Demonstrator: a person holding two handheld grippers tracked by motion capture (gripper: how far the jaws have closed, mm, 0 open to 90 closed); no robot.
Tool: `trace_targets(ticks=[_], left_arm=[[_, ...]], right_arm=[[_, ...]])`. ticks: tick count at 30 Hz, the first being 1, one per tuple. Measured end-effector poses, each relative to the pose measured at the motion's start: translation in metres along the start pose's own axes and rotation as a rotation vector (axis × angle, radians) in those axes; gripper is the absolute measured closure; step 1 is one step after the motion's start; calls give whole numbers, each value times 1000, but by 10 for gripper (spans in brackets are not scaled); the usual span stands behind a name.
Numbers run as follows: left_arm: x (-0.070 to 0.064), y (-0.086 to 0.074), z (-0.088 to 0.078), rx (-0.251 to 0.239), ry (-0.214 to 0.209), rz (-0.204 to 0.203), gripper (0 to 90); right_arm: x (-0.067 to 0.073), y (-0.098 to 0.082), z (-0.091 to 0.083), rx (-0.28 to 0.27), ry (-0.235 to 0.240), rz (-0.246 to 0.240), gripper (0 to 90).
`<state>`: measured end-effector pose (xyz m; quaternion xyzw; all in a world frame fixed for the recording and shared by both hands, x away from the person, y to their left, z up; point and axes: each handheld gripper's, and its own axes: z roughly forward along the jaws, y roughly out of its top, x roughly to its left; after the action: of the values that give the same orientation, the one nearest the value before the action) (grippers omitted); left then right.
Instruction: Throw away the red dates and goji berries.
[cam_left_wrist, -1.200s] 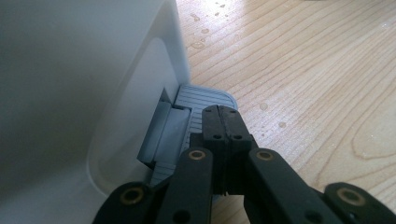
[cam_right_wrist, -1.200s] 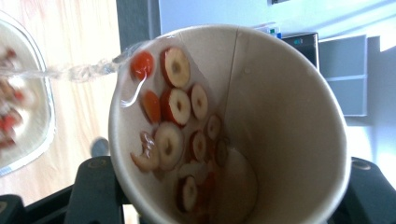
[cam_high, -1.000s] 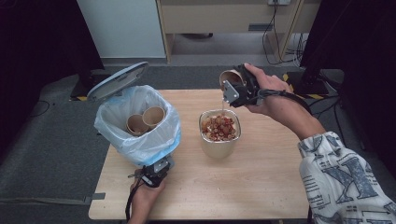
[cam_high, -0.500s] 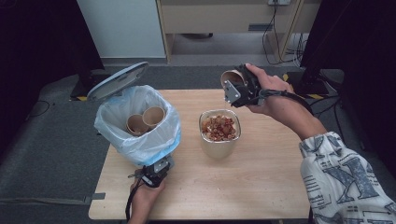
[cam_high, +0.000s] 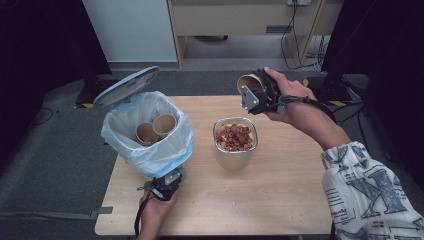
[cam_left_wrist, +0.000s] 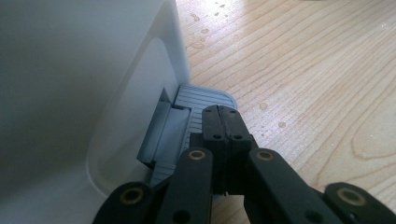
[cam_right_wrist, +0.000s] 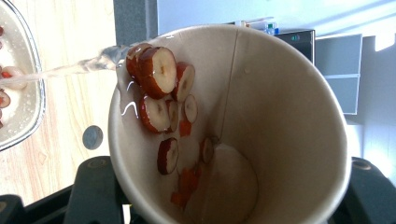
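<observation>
Right gripper (cam_high: 254, 95) jaws clamp a tilted paper cup (cam_right_wrist: 229, 126) above the far right of the table (cam_high: 280, 200), liquid and red-skinned fruit slices (cam_right_wrist: 161, 77) spilling toward the glass container (cam_high: 235, 145) at centre. Left gripper (cam_left_wrist: 220, 122) jaws clenched together, empty, tips resting on the grey pedal (cam_left_wrist: 198, 100) of the white bin (cam_high: 147, 135), near left. Bin holds two cups (cam_high: 155, 129); lid (cam_high: 125, 86) up. No readable writing. Left hand (cam_high: 155, 212) partly cut off.

Dim, soft high view; bright gripper views, bg blurred.
</observation>
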<state>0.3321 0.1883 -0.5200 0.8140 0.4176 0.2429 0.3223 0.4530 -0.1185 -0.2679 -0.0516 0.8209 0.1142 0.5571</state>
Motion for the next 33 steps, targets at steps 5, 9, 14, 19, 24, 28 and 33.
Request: trace_targets(ticks=[5, 9, 14, 19, 24, 28, 33], left_arm=[[0, 0, 0, 1, 1, -3, 891], [0, 0, 0, 1, 1, -5, 891], [0, 0, 0, 1, -1, 0, 891], [-1, 0, 0, 1, 1, -7, 890], [0, 0, 0, 1, 1, -4, 891], [0, 0, 0, 1, 2, -5, 891], [-1, 0, 0, 2, 1, -5, 891]], right_arm=[[0, 0, -1, -1, 0, -1, 369], [-2, 0, -1, 4, -2, -2, 371], [-5, 5, -3, 21, -28, -52, 375], [5, 11, 1, 103, -84, -257, 378], [12, 9, 3, 132, -107, -340, 378], [12, 9, 2, 129, -104, -339, 377], [12, 10, 1, 123, -106, -335, 376]])
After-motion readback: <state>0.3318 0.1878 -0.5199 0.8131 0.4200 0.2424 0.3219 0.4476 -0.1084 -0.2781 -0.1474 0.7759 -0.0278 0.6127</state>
